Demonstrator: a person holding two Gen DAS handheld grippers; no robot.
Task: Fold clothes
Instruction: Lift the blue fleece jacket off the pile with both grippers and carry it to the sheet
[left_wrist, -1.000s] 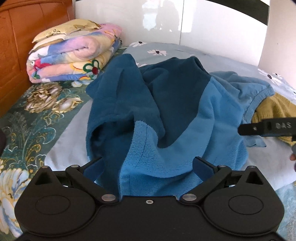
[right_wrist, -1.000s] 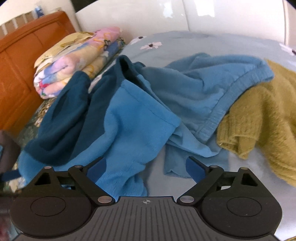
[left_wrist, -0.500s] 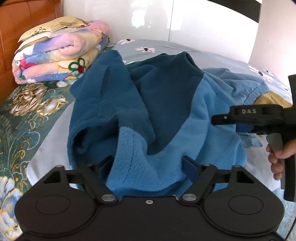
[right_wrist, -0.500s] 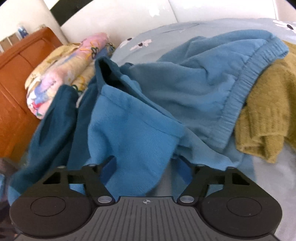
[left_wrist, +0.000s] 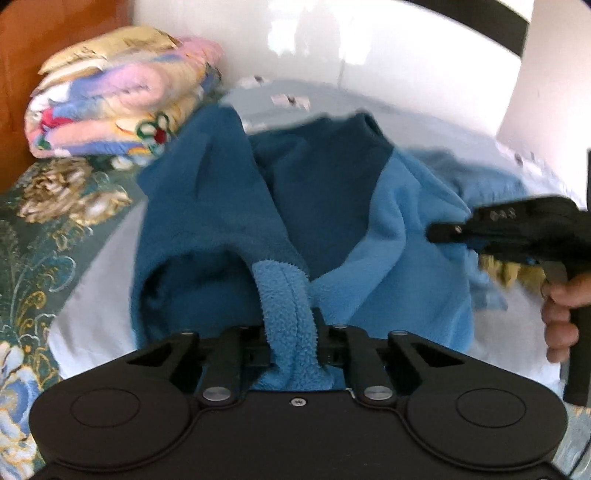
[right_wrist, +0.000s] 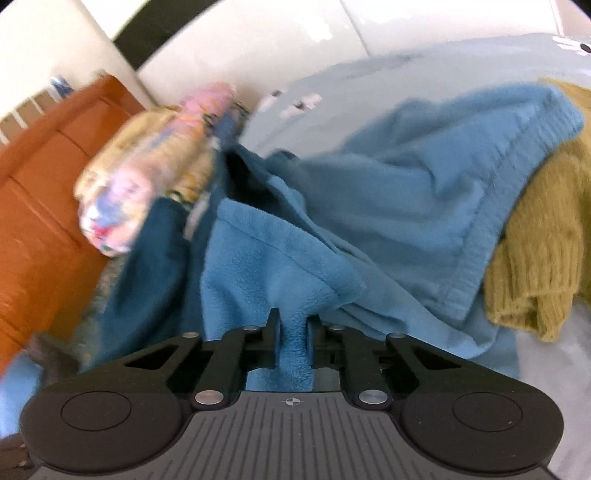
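Fleece garment (left_wrist: 332, 229), 2-tone blue, crumpled on bed (left_wrist: 96, 295), nothing folded yet. Left gripper (left_wrist: 291, 343) closing, clamped on light-blue hem; right gripper (right_wrist: 293, 343) closing, pinching another light-blue edge. Lighter blue garment (right_wrist: 424, 206) and mustard sweater (right_wrist: 535, 266) heaped beside, untouched. Left to do: lifting, spreading flat, folding all 3.

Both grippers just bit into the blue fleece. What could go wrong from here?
1. Left gripper and right gripper are closing on thin bunched folds of the two-tone blue fleece top; either may slip when lifted.
2. The lighter blue knit garment overlaps the fleece and may drag along.
3. The mustard knit sweater beneath it could follow.
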